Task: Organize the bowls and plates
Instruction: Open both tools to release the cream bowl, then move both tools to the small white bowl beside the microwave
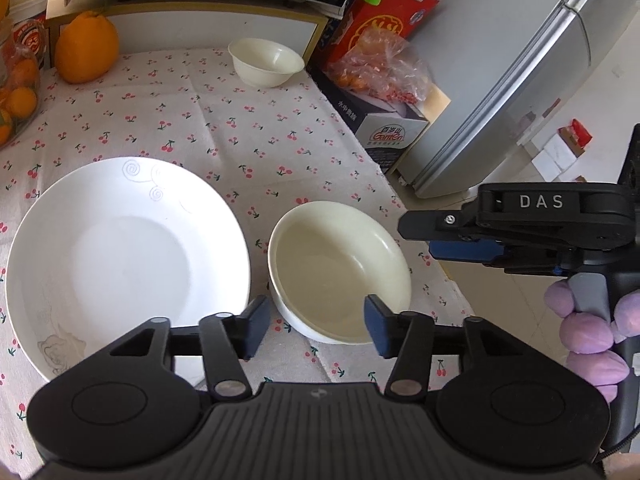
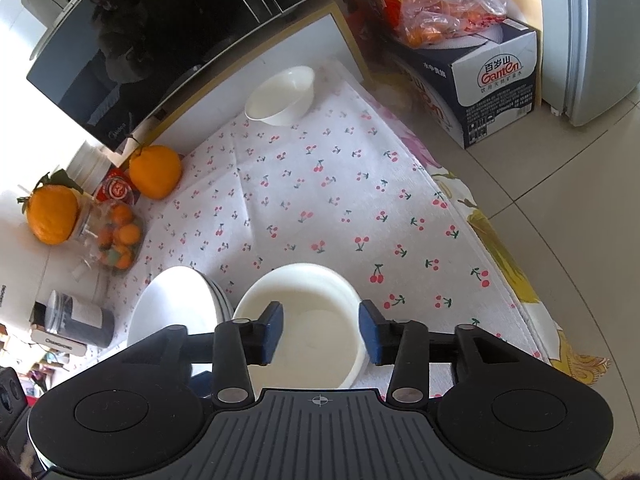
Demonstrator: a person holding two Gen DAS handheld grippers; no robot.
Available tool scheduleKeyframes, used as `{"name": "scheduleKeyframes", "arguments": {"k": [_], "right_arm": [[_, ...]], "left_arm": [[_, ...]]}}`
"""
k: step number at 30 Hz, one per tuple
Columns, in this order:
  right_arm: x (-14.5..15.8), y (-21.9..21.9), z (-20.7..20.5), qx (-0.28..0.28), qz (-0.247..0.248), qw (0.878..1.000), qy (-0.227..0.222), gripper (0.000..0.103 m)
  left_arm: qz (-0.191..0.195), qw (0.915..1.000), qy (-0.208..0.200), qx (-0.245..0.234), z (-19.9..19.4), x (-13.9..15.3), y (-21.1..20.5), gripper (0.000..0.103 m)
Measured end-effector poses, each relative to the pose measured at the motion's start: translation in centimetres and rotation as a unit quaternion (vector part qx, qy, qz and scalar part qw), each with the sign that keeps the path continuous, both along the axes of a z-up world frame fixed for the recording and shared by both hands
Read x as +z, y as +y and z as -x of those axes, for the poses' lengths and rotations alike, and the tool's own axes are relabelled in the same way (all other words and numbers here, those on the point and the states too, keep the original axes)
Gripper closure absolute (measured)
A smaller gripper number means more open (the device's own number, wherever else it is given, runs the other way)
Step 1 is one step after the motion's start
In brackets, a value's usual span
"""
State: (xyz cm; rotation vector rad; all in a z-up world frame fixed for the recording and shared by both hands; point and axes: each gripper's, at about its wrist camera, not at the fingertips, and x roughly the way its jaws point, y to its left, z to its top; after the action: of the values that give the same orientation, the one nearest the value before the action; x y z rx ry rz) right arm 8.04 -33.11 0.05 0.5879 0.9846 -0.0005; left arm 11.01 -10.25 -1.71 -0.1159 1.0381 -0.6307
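A cream bowl (image 1: 340, 272) sits on the cherry-print cloth (image 1: 240, 128) near the table's right edge, beside a large white plate (image 1: 120, 256) on its left. My left gripper (image 1: 316, 328) is open, its blue pads apart above the bowl's near rim and not pressing it. My right gripper (image 1: 420, 240) comes in from the right, just off the bowl's far right rim, held by a purple-gloved hand (image 1: 588, 320). In the right wrist view the right gripper (image 2: 320, 328) is open over the same bowl (image 2: 308, 300), with the plate (image 2: 176, 308) on the left. A small white bowl (image 1: 266, 62) (image 2: 280, 96) stands at the back.
A big orange (image 1: 86, 52) and a jar of small oranges (image 2: 116, 236) stand at the back left under a microwave (image 2: 140, 40). A cardboard box (image 1: 380, 120) with a bag of fruit (image 1: 380, 64) and a fridge (image 1: 540, 80) stand off the table's right edge.
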Motion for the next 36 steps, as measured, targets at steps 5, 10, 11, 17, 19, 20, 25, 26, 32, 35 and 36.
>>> {"name": "scheduleKeyframes", "arguments": {"k": [5,10,11,17,19,20,25,26,32,35,36], "right_arm": [[0.2,-0.1,0.0,-0.001,-0.01,1.0,-0.01,0.049],[0.4,-0.1,-0.1,-0.004,-0.018,1.0,-0.019,0.042],[0.4,-0.2,-0.1,-0.004,-0.02,1.0,-0.021,0.04],[1.3,-0.2,-0.4,0.0,-0.026,0.999,-0.041,0.028],[1.7,-0.1,-0.5,0.005,-0.023,0.999,-0.049,0.023],[1.9,-0.1,-0.6,0.005,-0.021,0.998,-0.052,0.021],[2.6,-0.4,-2.2,-0.002,-0.024,0.999,-0.047,0.015],[2.7,-0.5,-2.7,-0.003,-0.025,0.999,-0.044,0.015],[3.9,-1.0,-6.0,0.014,-0.06,0.997,-0.036,0.015],[4.5,-1.3,-7.8,0.02,-0.074,0.996,-0.037,0.013],[4.6,-1.4,-8.5,0.019,-0.079,0.996,-0.035,0.012]], "left_arm": [[0.009,0.9999,-0.005,-0.007,0.3,0.5,0.0,0.041],[0.013,0.9998,-0.013,-0.006,0.3,1.0,-0.1,0.033],[0.014,0.9998,-0.015,-0.004,0.3,1.1,0.0,0.031],[0.009,0.9994,-0.03,0.018,-0.2,1.7,0.2,0.013],[0.003,0.9989,-0.035,0.032,-0.7,1.9,0.4,0.009],[-0.001,0.9985,-0.037,0.04,-1.0,2.0,0.4,0.007],[-0.005,0.9967,-0.031,0.075,-2.8,2.7,0.9,0.006],[-0.001,0.9961,-0.03,0.082,-3.3,3.0,1.0,0.006],[-0.006,0.9914,-0.05,0.121,-5.6,5.1,1.6,0.002],[-0.008,0.9899,-0.053,0.131,-7.0,6.0,1.6,0.002],[-0.01,0.9894,-0.056,0.134,-7.6,6.3,1.6,0.001]]}}
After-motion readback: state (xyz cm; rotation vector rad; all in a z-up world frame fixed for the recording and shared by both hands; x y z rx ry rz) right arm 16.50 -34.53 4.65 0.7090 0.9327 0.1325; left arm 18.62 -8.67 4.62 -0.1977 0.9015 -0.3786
